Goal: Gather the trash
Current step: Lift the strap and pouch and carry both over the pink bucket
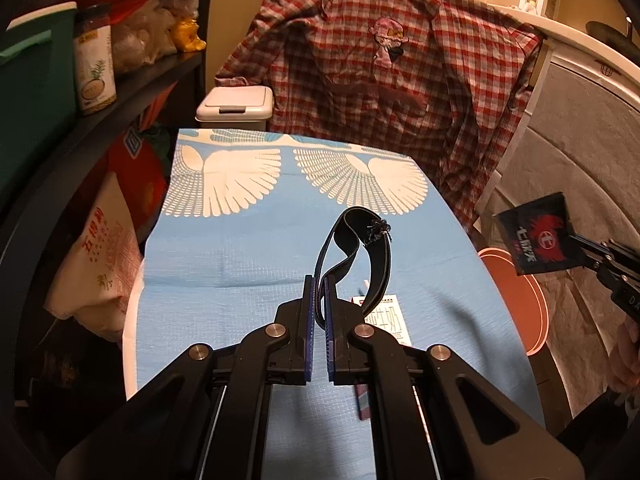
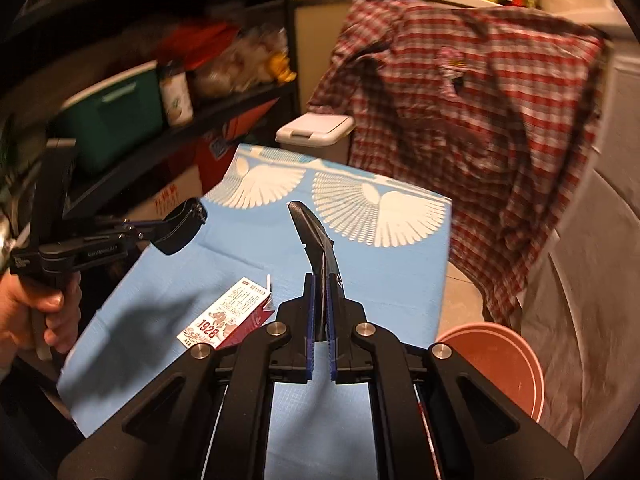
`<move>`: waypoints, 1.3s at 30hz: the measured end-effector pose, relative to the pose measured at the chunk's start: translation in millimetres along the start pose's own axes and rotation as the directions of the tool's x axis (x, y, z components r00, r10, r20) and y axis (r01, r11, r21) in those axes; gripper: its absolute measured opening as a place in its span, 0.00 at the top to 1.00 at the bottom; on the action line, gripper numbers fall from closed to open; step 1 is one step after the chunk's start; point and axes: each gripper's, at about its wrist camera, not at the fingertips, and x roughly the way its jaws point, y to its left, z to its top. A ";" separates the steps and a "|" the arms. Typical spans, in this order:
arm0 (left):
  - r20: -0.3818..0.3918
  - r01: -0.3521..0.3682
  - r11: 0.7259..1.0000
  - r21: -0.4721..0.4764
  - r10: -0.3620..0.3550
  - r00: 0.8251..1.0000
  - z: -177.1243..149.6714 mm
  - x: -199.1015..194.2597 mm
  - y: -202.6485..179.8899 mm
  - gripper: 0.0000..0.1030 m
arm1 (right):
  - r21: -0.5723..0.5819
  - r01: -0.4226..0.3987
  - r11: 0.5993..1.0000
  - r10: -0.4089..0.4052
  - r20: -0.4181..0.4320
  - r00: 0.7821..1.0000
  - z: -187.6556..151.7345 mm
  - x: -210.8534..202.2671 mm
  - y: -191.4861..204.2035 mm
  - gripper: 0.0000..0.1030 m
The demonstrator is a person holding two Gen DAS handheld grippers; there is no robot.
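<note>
My left gripper is shut on a black strap loop, held up above the blue-clothed table. My right gripper is shut on a flat black wrapper, seen edge-on in its own view. In the left wrist view the wrapper shows a red emblem and hangs off the table's right side in the right gripper. A red and white milk carton lies on the cloth with its top torn open. The left gripper and its strap appear at the left, in a person's hand.
A brown bucket stands on the floor right of the table. A white lidded bin sits beyond the table's far edge. A plaid shirt hangs behind. Dark shelves with boxes and bags line the left side.
</note>
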 end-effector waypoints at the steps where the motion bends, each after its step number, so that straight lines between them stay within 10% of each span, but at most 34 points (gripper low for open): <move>1: 0.007 -0.005 1.000 -0.001 0.005 1.000 0.0 -2.7 -1.7 0.96 | 0.015 0.005 1.000 -0.005 0.008 1.000 -1.4 -1.7 -2.4 0.95; 39: 0.116 0.058 0.997 0.047 -0.063 0.991 6.2 -12.7 -129.5 0.96 | 0.157 0.273 0.949 -0.296 0.147 0.944 -41.0 -60.3 -80.8 0.95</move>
